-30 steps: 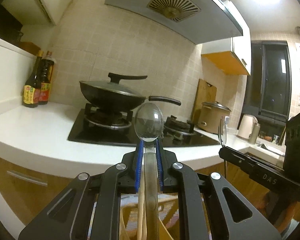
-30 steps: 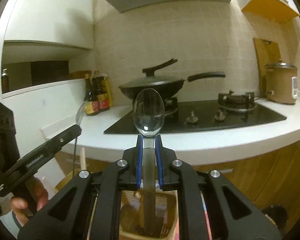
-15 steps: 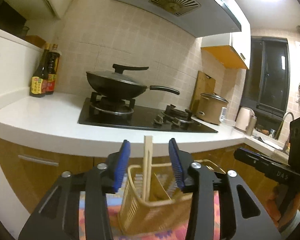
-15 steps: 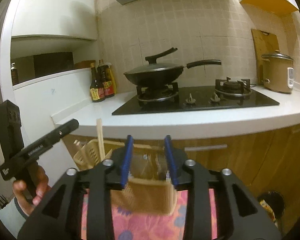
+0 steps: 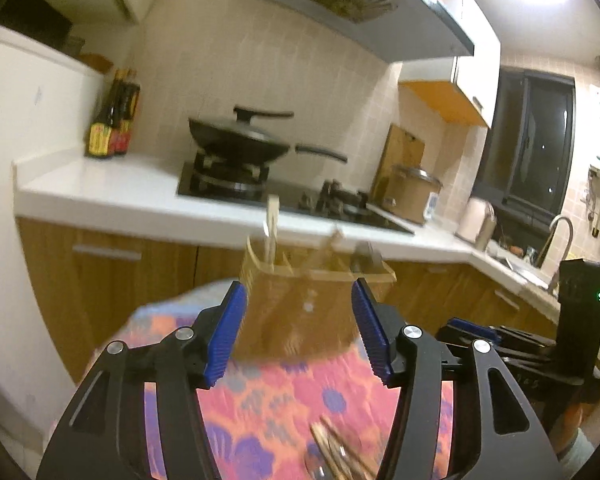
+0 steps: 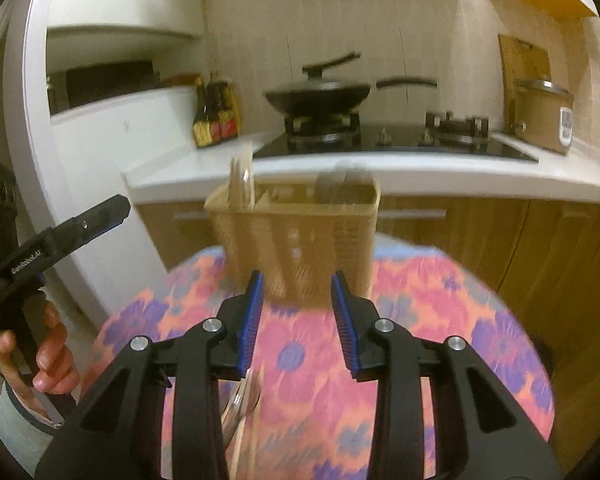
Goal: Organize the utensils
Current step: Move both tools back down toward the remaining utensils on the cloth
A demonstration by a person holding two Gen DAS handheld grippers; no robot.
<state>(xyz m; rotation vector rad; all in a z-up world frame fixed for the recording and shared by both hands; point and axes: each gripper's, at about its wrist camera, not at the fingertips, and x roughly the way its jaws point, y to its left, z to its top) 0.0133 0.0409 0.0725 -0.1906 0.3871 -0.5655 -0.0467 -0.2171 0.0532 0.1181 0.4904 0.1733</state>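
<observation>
A tan slotted utensil basket (image 6: pixel 300 236) stands at the far side of a round table with a pink and purple flowered cloth (image 6: pixel 420 320). It also shows in the left wrist view (image 5: pixel 300 304). Wooden chopsticks (image 6: pixel 241 178) stand in its left compartment and spoon bowls (image 6: pixel 344 184) in its right. My left gripper (image 5: pixel 298 336) is open and empty, short of the basket. My right gripper (image 6: pixel 298 320) is open and empty, above the cloth. Loose chopsticks and a spoon (image 5: pixel 336 456) lie on the cloth near me, and also show in the right wrist view (image 6: pixel 244 404).
Behind the table runs a white counter (image 6: pixel 380 172) with a black hob, a lidded wok (image 6: pixel 320 94), sauce bottles (image 6: pixel 216 120) and a rice cooker (image 6: pixel 544 112). Wooden cabinets stand below. A sink tap (image 5: pixel 556 236) is at far right.
Both grippers held a spoon upright one second ago. Both opened and let the spoons go into the basket, then drew back and up; the views now show the table and loose utensils.
</observation>
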